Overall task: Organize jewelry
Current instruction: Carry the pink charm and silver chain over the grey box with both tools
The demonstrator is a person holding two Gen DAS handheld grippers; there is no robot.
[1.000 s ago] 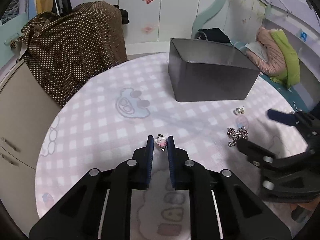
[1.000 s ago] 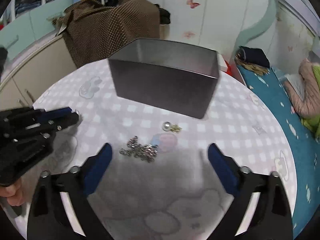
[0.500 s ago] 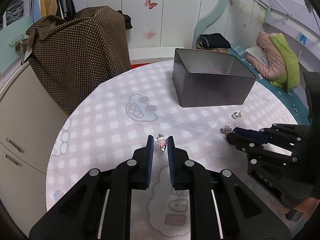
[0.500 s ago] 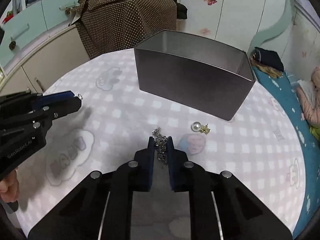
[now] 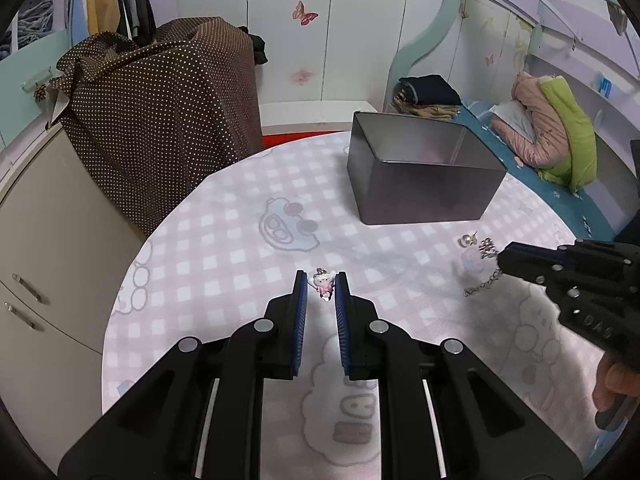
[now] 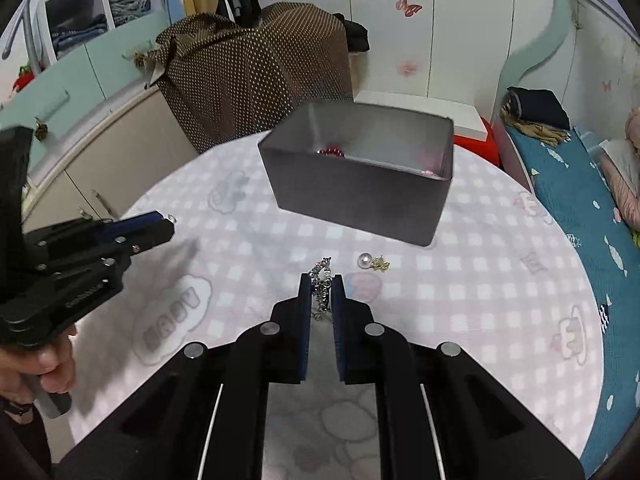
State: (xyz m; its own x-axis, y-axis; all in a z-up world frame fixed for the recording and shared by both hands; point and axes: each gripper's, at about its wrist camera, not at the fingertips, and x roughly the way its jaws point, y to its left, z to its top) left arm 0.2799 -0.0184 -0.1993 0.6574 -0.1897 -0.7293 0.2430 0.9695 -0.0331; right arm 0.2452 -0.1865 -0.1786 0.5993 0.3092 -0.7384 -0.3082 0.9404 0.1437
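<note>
The right hand-held gripper (image 6: pixel 321 285) is clamped on a limp, light chain (image 6: pixel 321 276); the left hand-held gripper (image 5: pixel 321 285) pinches a tiny, likely slippery charm (image 5: pixel 324 285) between its tips.

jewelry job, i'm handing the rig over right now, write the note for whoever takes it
Left gripper: shut on a small pink charm, lifted off the table.
Right gripper: shut on a silver chain, part dangling.
Grey tin: at the back of the table, something red already inside.
Pearl earring: loose on the checked tablecloth, in front of the tin.
Left to do: drop the charm and chain in the tin, then fetch the earring.
</note>
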